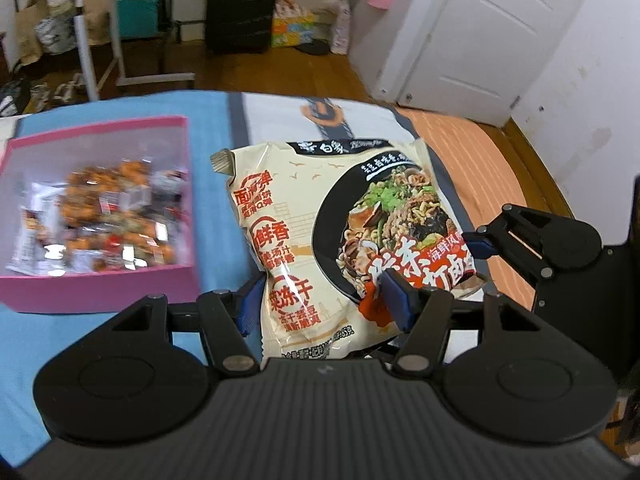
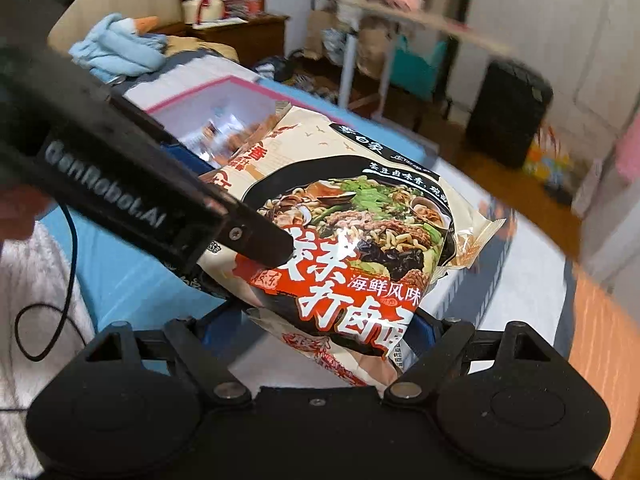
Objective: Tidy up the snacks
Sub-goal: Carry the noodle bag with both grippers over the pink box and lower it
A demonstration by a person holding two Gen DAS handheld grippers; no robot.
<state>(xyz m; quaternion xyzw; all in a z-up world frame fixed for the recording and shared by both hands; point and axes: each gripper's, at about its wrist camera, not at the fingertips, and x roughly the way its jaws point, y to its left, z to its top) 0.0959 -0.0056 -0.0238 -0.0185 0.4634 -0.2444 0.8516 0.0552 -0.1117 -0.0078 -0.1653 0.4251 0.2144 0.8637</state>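
A cream instant-noodle packet (image 1: 336, 236) with a printed noodle bowl is held above the bed. My left gripper (image 1: 324, 300) is shut on the noodle packet's near end, blue pads pressing both sides. My right gripper (image 2: 324, 328) is shut on the noodle packet (image 2: 352, 232) at its lower right corner; it also shows in the left wrist view (image 1: 476, 248). The left gripper's black body crosses the right wrist view. A pink box (image 1: 96, 284) with several small wrapped snacks (image 1: 108, 220) sits left of the packet.
The bed has a blue sheet (image 1: 36, 332), a white panel (image 1: 280, 120) and an orange striped part (image 1: 460, 152). A black suitcase (image 1: 244, 4), a white-legged table (image 1: 88, 40) and a white door (image 1: 484, 28) stand beyond. A blue plush (image 2: 120, 48) lies at the bed's far end.
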